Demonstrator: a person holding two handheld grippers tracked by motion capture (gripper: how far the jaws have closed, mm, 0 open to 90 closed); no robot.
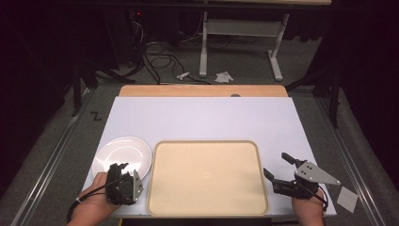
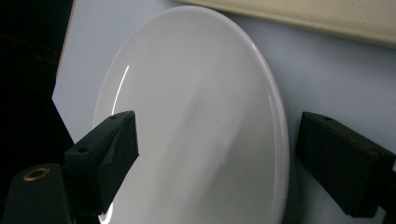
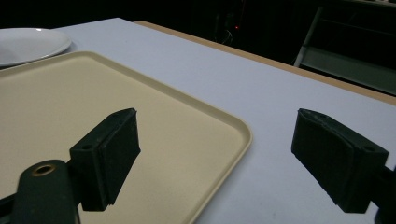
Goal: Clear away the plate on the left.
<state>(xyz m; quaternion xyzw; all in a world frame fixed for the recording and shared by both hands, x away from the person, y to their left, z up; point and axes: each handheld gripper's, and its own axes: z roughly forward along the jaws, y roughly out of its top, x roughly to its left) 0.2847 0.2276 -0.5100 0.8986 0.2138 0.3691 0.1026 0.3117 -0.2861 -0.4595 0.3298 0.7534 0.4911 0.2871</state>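
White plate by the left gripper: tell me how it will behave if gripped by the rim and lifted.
The white plate looks rigid and glossy, so the left gripper may slip on its rim. It is probably ceramic, so breakable if dropped. Being shallow and held at one edge, it would likely tilt.

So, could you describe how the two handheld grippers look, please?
Both are black. The left gripper has blocky black jaws, a brass-coloured ring near the base in the left gripper view, a grey plate on top and a black cable. The right gripper carries a grey three-cornered plate with small dark holes. No sleeves are visible.
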